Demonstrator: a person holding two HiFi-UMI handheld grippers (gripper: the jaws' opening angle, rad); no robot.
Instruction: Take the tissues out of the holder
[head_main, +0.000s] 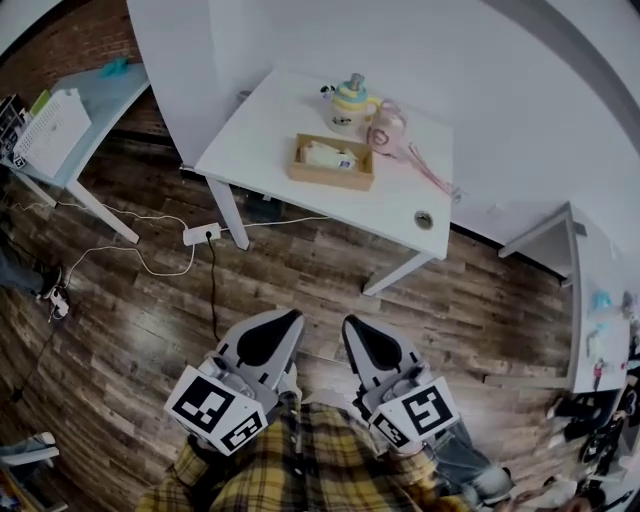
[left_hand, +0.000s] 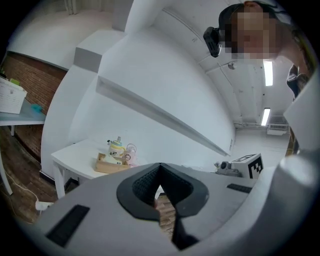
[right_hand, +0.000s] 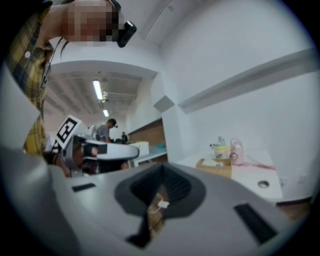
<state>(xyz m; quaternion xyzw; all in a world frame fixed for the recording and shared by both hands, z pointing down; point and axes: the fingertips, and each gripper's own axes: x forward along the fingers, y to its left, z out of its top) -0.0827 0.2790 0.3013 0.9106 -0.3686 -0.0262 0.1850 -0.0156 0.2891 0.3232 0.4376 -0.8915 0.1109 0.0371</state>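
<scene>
A wooden holder with a white pack of tissues in it stands on the white table, far ahead of both grippers. My left gripper and right gripper hang side by side over the wooden floor, close to my body, both shut with nothing between their jaws. The left gripper view has the holder small and far off, up and to the left of the shut left gripper. From the right gripper, also shut, the holder lies ahead to the right.
A yellow-and-teal jug and a pink bottle stand behind the holder. The tabletop has a round hole. A power strip with cables lies on the floor by a table leg. Other tables stand at left and right.
</scene>
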